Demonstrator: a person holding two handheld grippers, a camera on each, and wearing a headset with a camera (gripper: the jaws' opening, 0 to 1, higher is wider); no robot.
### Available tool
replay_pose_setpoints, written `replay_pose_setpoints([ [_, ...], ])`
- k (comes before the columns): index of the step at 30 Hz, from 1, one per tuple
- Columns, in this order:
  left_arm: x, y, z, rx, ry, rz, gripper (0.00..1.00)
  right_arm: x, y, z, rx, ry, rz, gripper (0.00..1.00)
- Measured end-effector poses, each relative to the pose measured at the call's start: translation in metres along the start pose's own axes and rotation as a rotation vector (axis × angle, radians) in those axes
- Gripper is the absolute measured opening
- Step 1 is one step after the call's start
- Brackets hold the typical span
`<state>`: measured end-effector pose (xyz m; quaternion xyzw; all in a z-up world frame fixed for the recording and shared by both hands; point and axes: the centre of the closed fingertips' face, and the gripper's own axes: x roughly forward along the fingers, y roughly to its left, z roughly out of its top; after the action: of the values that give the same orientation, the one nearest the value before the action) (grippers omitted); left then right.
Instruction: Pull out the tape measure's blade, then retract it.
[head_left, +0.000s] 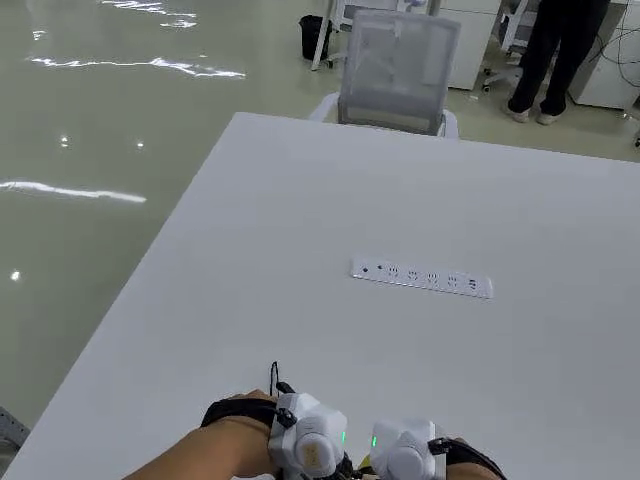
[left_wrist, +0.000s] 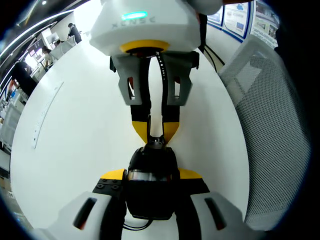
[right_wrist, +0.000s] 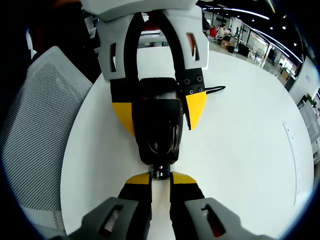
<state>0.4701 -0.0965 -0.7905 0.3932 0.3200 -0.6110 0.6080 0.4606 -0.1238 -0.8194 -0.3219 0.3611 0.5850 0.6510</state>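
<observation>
The black tape measure (left_wrist: 150, 187) sits between the jaws of my left gripper (left_wrist: 152, 175), which is shut on its case. My right gripper (left_wrist: 155, 136) comes in from above, shut on the blade's end hook (left_wrist: 155, 143) right at the case mouth. In the right gripper view the same case (right_wrist: 160, 125) hangs in the left gripper (right_wrist: 159, 111), while my right gripper (right_wrist: 160, 179) pinches the hook (right_wrist: 160, 173). No length of blade shows between hook and case. Both grippers face each other just above the white table's (head_left: 300, 250) near edge.
A white power strip (head_left: 421, 277) lies mid-table. A grey mesh chair (head_left: 397, 70) stands at the far edge, and another mesh chair (left_wrist: 270, 130) is close by the near edge. A thin black cord (right_wrist: 215, 90) trails from the left gripper. A person (head_left: 555, 50) stands far back.
</observation>
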Motion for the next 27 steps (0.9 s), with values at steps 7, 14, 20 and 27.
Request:
replay_pose_setpoints([
  [7,0.0,0.0,0.0,-0.001,0.005,-0.001,0.32,-0.005,0.001,-0.004,0.011,-0.006,-0.003,0.1],
  [14,0.001,0.0,0.0,-0.005,0.006,-0.006,0.33,-0.009,0.001,-0.006,0.006,-0.002,0.001,0.1],
  [20,0.002,0.0,0.0,-0.006,0.004,-0.007,0.33,-0.011,0.001,-0.009,0.009,0.003,-0.002,0.1],
  [27,0.001,0.0,0.0,-0.007,0.0,-0.01,0.33,-0.013,0.0,-0.014,0.015,0.012,-0.004,0.1],
])
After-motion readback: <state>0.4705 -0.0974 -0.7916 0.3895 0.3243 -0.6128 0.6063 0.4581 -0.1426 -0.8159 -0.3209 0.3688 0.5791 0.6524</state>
